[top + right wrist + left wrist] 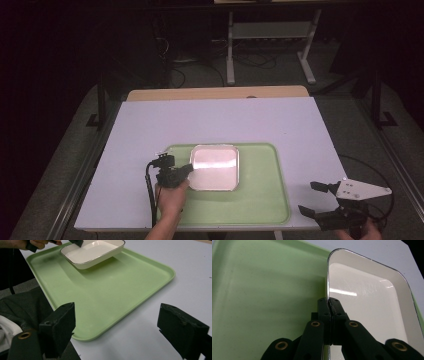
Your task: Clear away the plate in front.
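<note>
A white square dish [215, 167] with a thin dark rim hangs over the left half of a light green tray [262, 202]. My left gripper [190, 167] is shut on the dish's left rim, and its pads pinch the rim's edge [329, 301]. In the right gripper view the dish [92, 251] is slightly tilted and seems raised off the tray [107, 297], with a shadow beneath it. My right gripper [307, 197] stands open over the table's right front corner, with nothing between its jaws [115, 327].
The tray lies on a white tabletop [220, 120] with a wooden strip [215, 93] along the far edge. A metal stand [270, 35] and cables are on the dark floor beyond. A cable [149, 195] trails from the left gripper.
</note>
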